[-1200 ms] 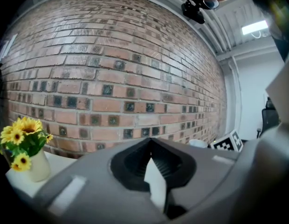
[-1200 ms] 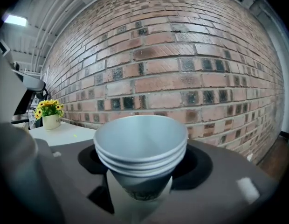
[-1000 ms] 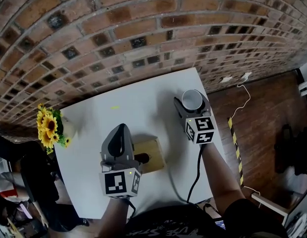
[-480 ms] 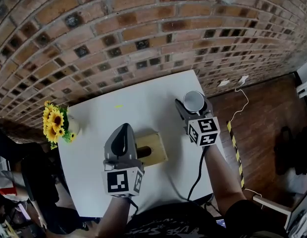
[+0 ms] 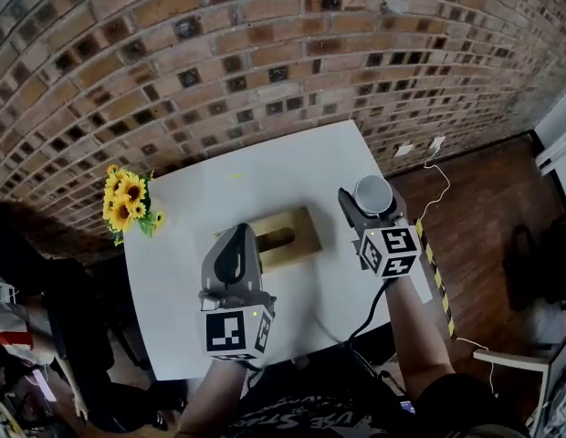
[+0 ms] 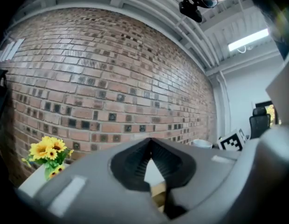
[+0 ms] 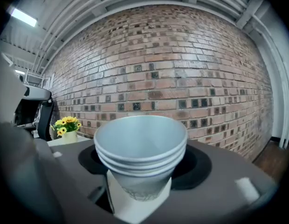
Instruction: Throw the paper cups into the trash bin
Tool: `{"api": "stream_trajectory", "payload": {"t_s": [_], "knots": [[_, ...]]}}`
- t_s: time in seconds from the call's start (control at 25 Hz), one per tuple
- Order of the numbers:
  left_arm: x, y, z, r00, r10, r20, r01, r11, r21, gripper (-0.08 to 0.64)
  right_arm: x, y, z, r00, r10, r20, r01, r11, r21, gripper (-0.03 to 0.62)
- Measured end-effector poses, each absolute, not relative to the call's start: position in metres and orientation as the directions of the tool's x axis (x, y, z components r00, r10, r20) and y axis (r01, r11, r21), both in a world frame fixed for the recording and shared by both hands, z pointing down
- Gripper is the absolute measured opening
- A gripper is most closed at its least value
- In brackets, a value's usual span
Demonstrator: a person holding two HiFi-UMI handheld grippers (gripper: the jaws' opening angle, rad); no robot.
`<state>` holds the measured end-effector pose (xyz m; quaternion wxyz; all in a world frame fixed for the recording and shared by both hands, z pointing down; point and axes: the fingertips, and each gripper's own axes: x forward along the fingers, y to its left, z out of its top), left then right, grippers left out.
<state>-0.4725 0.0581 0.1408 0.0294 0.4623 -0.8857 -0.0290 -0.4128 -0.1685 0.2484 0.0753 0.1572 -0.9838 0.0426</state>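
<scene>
A stack of nested white paper cups (image 5: pixel 373 190) stands upright between the jaws of my right gripper (image 5: pixel 372 201), which is shut on it at the right edge of the white table (image 5: pixel 265 167). In the right gripper view the cups (image 7: pixel 141 143) fill the middle, held low on their sides by the right gripper (image 7: pixel 140 183). My left gripper (image 5: pixel 237 234) hovers over the table's near half, just short of a wooden box (image 5: pixel 281 238). The left gripper (image 6: pixel 150 143) is shut with nothing in it. No trash bin shows in any view.
A vase of sunflowers (image 5: pixel 128 199) stands at the table's left edge. A brick wall (image 5: pixel 219 53) runs behind the table. Right of the table is wooden floor with a white cable (image 5: pixel 438 167) and striped tape (image 5: pixel 431 267). A dark office chair (image 7: pixel 36 108) stands far left.
The head view has swung, so the table sits higher and further left. My left gripper has drawn back off the wooden box toward me. The right gripper still holds the cups, now nearer the table's right edge.
</scene>
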Motion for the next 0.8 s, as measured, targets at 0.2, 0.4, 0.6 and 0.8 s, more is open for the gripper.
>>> {"api": "stream_trajectory", "payload": {"t_s": [0.2, 0.4, 0.6, 0.8], "knots": [[-0.438, 0.094, 0.133, -0.532, -0.847, 0.01, -0.844, 0.531, 0.076, 0.005, -0.368, -0.133, 0.229, -0.928, -0.347, 0.137, -0.355, 0.934, -0.039, 0.351], [-0.399, 0.121, 0.144, -0.461, -0.887, 0.023, -0.883, 0.462, 0.082, 0.005, -0.313, -0.094, 0.224, -0.907, -0.399, 0.138, -0.406, 0.913, -0.03, 0.351], [-0.356, 0.129, 0.144, -0.395, -0.918, 0.029, -0.914, 0.396, 0.084, 0.005, -0.245, -0.068, 0.229, -0.877, -0.459, 0.142, -0.467, 0.884, -0.029, 0.351], [-0.301, 0.11, 0.166, -0.214, -0.975, 0.05, -0.97, 0.219, 0.102, 0.005, -0.15, -0.054, 0.247, -0.78, -0.601, 0.176, -0.617, 0.785, -0.055, 0.351]]}}
